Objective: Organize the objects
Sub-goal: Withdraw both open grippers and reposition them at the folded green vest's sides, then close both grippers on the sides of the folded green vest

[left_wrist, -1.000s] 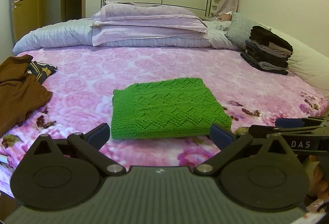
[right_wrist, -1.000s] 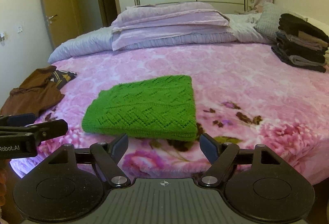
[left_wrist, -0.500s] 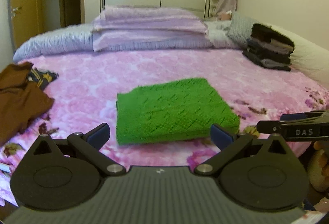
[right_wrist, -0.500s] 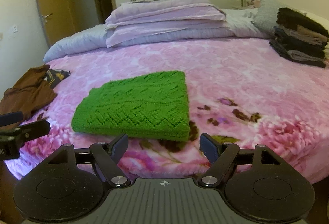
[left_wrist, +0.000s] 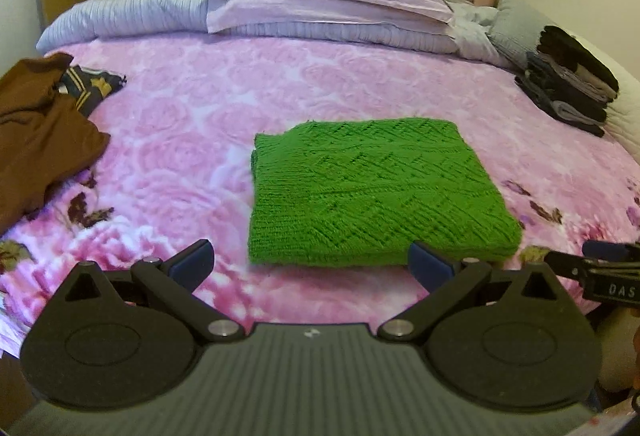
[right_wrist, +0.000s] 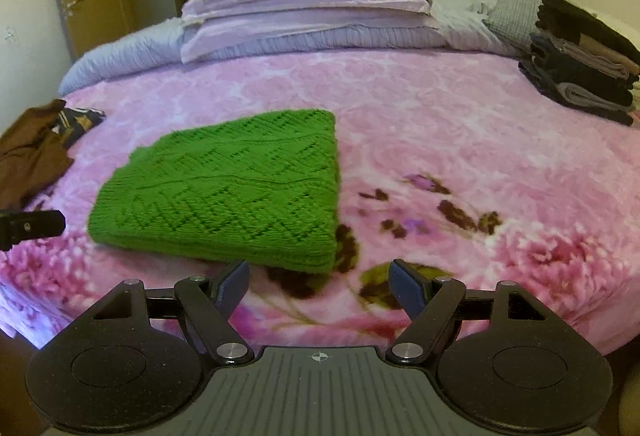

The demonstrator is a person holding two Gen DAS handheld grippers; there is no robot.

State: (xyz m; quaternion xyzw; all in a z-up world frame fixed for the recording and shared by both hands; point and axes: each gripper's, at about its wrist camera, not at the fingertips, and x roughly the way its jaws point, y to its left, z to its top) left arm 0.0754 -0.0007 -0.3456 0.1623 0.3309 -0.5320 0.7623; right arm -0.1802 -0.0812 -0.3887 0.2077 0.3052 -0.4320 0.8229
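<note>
Left wrist view: the left tool [left_wrist: 310, 262] hangs wide and empty just short of the folded green knit [left_wrist: 372, 192], which lies flat on the bed [left_wrist: 192, 124]. Slide a finger under the near edge, keeping the fold intact.

Right wrist view: the right tool [right_wrist: 318, 282] is also wide and empty, at the knit's [right_wrist: 228, 188] near right corner; grip level with the left, likely bound for the folded stack [right_wrist: 580, 64].

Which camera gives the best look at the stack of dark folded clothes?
The right wrist view: the stack of dark folded clothes appears larger there, its layers easier to tell apart. The left wrist view shows the same stack smaller, near the right edge.
</note>
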